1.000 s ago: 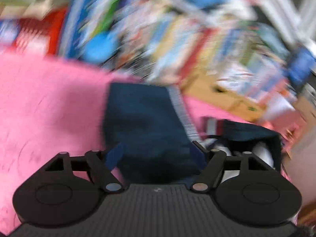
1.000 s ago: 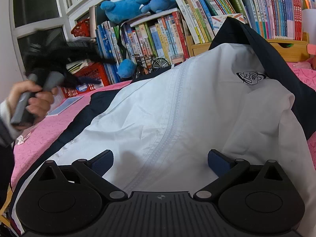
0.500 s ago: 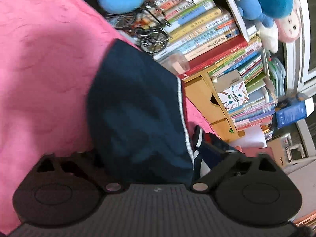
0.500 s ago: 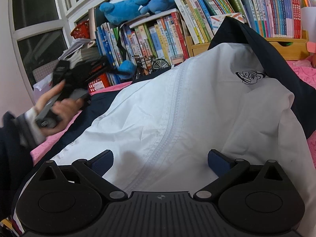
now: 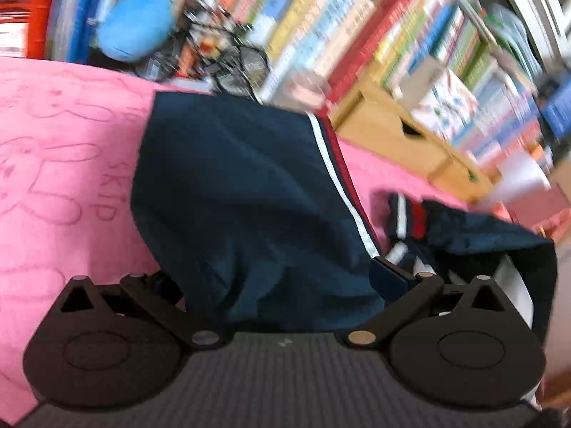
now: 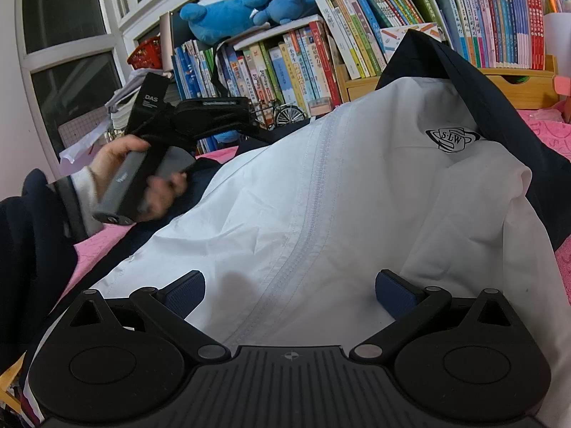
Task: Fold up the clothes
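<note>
Jacket [image 6: 357,192] lies white-side up on the pink cover [image 5: 64,178]; left gripper [image 5: 278,278] spread around its navy sleeve [image 5: 242,192], right gripper [image 6: 289,285] spread wide above it.

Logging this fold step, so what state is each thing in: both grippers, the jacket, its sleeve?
left gripper: jaws apart, navy cloth between them.
right gripper: jaws open over the white panel, holding nothing.
jacket: spread on the pink blanket, zipper closed, rumpled.
navy sleeve: stretched out flat.

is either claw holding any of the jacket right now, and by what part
Neither: the left claw stands open around the navy sleeve; the right claw is open over the white lining.
</note>
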A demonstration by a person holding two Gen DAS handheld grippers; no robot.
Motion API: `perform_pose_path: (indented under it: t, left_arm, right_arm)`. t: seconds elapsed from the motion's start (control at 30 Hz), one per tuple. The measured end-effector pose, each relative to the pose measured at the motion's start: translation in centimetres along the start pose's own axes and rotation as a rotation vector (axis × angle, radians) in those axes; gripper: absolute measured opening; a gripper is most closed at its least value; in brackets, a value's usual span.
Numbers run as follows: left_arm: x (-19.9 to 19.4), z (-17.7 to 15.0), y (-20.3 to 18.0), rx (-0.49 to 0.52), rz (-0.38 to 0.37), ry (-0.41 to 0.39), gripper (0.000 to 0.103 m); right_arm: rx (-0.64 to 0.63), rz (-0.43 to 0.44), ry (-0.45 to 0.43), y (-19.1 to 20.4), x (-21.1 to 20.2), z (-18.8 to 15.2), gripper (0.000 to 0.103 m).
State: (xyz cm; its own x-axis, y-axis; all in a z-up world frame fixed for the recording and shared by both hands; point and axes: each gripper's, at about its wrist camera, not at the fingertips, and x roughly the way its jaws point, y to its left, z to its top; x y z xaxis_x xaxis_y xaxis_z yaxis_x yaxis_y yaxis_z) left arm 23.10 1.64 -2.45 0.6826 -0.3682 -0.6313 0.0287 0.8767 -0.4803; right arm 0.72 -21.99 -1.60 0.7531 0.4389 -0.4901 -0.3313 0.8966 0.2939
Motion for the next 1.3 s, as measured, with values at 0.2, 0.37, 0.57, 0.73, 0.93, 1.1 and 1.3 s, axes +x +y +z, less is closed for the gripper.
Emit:
perform_pose_path:
  t: [0.2,0.37,0.57,0.73,0.93,1.1,1.3]
  left_arm:
    - [0.6,0.2,-1.0,0.106,0.129,-0.019,0.064]
    - [-1.7,0.7,0.5,0.077,0.178,-0.051,0.001]
    - [-7.5,1.0,-1.3,0.212,-0.083,-0.104,0.001]
    - [-7.7,-0.2,-3.1,0.324,-0.119,-0.016,0.008]
    - [-2.8,0.1,-1.0,0.116,0.018,0.035,0.007]
    - [-7.0,0.9,-1.0,0.131,0.069,-0.191,0.001]
    - [-15.8,1.7,1.0,0.152,0.131,-0.436,0.001]
  right_arm:
    - [0.002,0.002,0.0,0.0,0.0,0.0,0.103]
    - [0.003,0.005,-0.001,-0.2,0.0,0.1,0.103]
    - [0.002,0.003,0.0,-0.2,0.2,0.1,0.103]
    - [-0.002,0.0,0.001,-0.2,0.2,0.2,0.103]
    - [-0.008,-0.005,0.003,-0.2,0.2,0.1,0.103]
    - [-0.014,-0.011,0.006,-0.1,0.2,0.1,0.103]
    - [-0.113,-0.067,-0.068,0.8,-1.7,1.2,0.1]
